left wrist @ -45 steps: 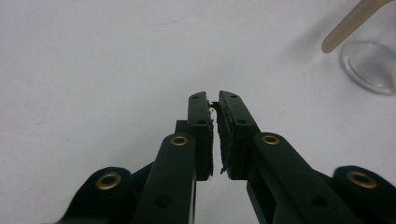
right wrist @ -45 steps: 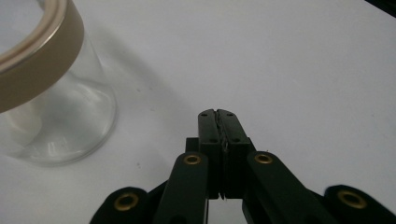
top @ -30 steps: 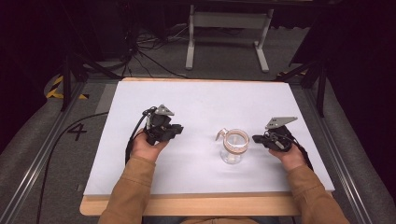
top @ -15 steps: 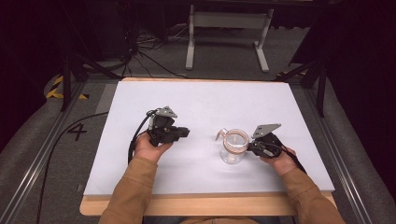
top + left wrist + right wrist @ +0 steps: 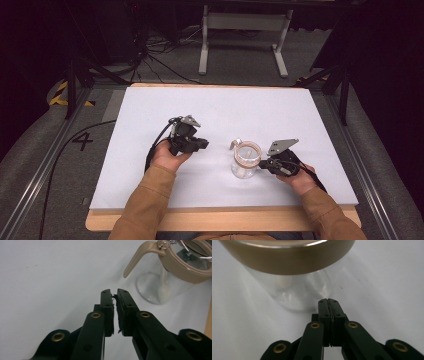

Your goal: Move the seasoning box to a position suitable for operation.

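Right gripper (image 5: 329, 300), jaws pressed together and empty, nudges the glass jar (image 5: 294, 290).

Bench top (image 5: 220, 112): a pale, matte sheet, wide and bare over most of its far half.
Bench edge (image 5: 225, 220): a light wooden board showing under the sheet along the near side.
Floor (image 5: 45, 165): grey carpet on both sides of the bench.
Floor marking (image 5: 82, 141): a black figure 4 on the carpet, left of the bench.
Tape (image 5: 62, 95): yellow and black hazard stripes at the far left corner.
Stand (image 5: 243, 22): a grey metal frame with two legs, beyond the far edge.
Cables (image 5: 150, 60): black leads lying loose on the floor, far left.
Rails (image 5: 370, 180): metal tracks running along the right side of the bench.
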Motion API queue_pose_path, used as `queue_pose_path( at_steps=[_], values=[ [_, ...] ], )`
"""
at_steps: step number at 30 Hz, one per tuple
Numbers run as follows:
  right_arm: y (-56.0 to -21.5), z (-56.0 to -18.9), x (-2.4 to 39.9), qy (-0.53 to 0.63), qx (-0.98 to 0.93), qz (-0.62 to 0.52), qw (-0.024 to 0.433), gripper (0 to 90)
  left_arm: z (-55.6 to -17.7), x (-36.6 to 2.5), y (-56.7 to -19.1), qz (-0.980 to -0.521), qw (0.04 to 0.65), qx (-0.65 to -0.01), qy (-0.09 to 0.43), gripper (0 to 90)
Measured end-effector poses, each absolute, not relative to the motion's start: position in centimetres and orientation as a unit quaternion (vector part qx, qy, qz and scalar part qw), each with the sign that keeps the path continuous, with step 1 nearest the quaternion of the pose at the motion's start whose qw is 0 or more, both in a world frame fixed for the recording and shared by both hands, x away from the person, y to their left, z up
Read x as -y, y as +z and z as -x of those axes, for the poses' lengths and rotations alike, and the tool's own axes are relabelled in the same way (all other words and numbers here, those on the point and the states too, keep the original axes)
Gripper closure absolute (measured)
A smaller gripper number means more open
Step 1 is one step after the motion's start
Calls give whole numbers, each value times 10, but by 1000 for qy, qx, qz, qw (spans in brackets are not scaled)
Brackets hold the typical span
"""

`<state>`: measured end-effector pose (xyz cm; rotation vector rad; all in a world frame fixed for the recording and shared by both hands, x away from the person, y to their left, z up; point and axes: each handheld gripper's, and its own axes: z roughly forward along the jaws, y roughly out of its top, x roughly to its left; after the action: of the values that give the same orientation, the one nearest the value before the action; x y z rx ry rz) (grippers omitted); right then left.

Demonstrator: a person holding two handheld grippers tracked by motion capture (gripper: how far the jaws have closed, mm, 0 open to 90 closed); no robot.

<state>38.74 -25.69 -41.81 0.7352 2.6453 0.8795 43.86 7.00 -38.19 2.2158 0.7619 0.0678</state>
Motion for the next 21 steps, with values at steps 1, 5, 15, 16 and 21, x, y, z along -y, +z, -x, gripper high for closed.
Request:
queue_pose_path(
  at_steps=[1,5,15,16,21],
  values=[
    [-418,-386,256,303,-910,-250,129,896,-439,-66,-383,-872,389,-296,27,850],
    [-418,-382,257,310,-909,-247,126,895,-438,-51,-384,-881,384,-275,40,881],
    [-414,-374,279,330,-894,-275,128,895,-441,-10,-406,-890,378,-245,64,894],
    [-414,-372,280,329,-894,-278,128,895,-442,-8,-406,-892,378,-240,62,894],
    [-413,-369,284,330,-891,-283,131,895,-443,-1,-407,-894,374,-239,61,893]
  ],
)
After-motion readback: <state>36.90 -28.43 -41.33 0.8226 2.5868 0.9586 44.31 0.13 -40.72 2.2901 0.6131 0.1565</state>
